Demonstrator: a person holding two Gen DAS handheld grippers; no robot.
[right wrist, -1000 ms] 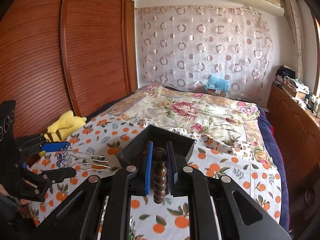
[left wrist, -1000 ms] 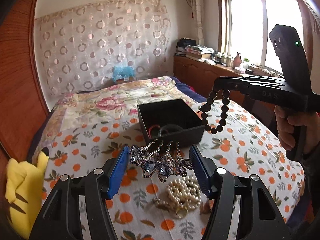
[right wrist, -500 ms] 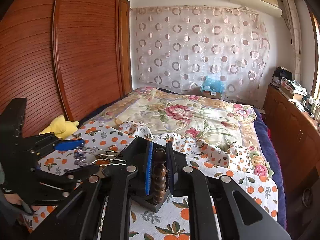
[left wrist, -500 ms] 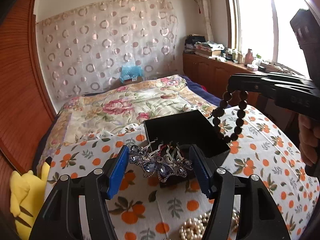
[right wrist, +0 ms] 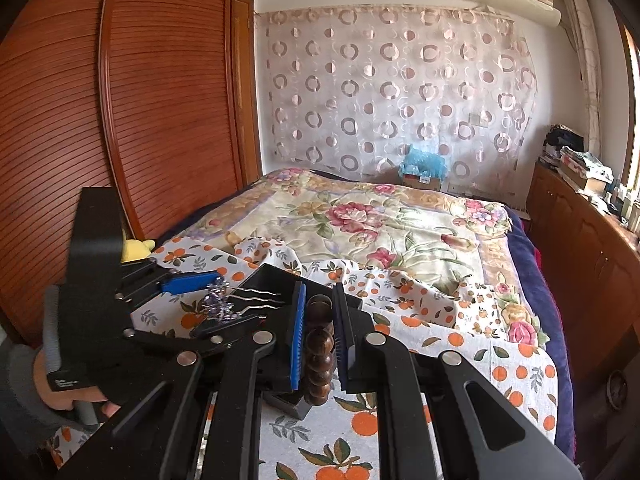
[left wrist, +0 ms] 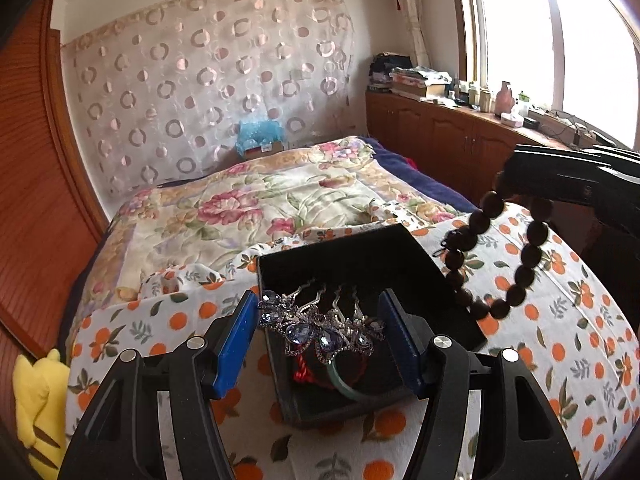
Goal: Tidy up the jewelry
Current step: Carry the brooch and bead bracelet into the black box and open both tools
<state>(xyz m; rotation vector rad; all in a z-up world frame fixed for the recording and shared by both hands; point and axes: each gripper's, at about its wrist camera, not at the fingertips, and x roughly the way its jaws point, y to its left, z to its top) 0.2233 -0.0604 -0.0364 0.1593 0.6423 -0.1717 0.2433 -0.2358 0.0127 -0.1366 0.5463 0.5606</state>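
My left gripper (left wrist: 320, 322) grasps the jewelled butterfly hair comb (left wrist: 320, 326), wavy metal prongs forward, now over the open black box (left wrist: 360, 264) instead of the orange-print cloth (left wrist: 560, 320). My right gripper (right wrist: 320, 336), jaws clenched on the round dark wooden bead bracelet (left wrist: 496, 260), hangs it past the box's right edge.

Black jewelry box (left wrist: 360, 264) interior lies partly hidden behind the butterfly hair comb (left wrist: 320, 326); a red cord and green bangle (left wrist: 340, 382) show only in part. At 9 o'clock, the frame cuts the yellow plush (left wrist: 34, 392).
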